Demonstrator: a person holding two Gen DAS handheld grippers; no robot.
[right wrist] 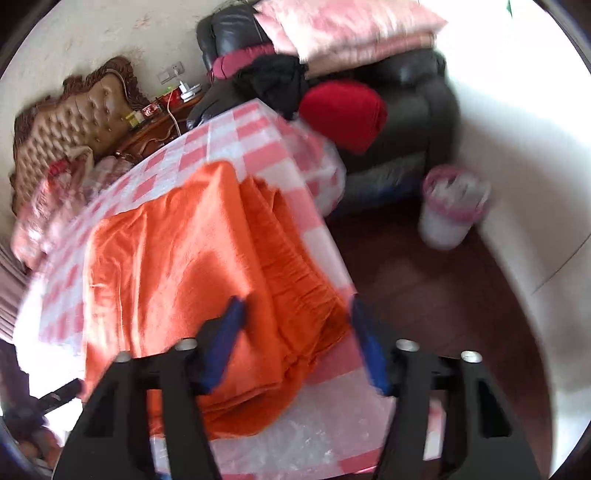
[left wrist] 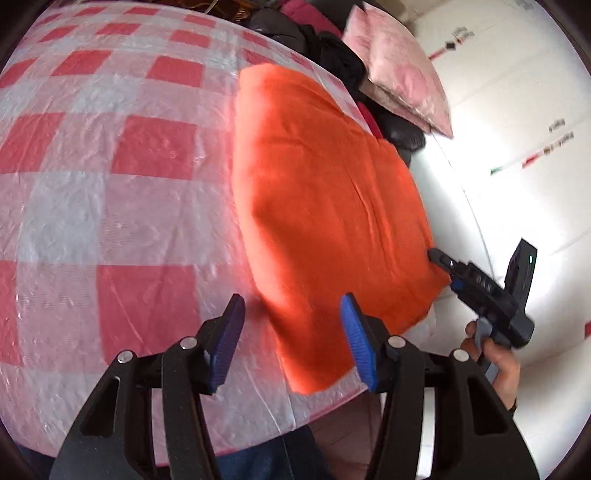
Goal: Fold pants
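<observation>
The orange pants (left wrist: 321, 206) lie folded in a thick stack on the table (left wrist: 122, 206), which has a red-and-white checked cloth under clear plastic. They sit near the table's corner. My left gripper (left wrist: 291, 332) is open over the near edge, and only the pants' near corner shows between its blue pads, untouched. In the right wrist view my right gripper (right wrist: 295, 328) is open, its pads straddling the gathered waistband end of the pants (right wrist: 207, 258) without pressing on it. A fingertip (left wrist: 439, 258) of the right gripper shows at the pants' right edge, with a hand (left wrist: 498, 362) holding it.
A black sofa (right wrist: 413, 122) beyond the table's far end carries pink pillows (right wrist: 343, 26), dark clothes and a red cushion (right wrist: 343, 114). A white bin with a pink liner (right wrist: 450, 206) stands on the dark wood floor. A tufted headboard (right wrist: 74, 122) is at the far left.
</observation>
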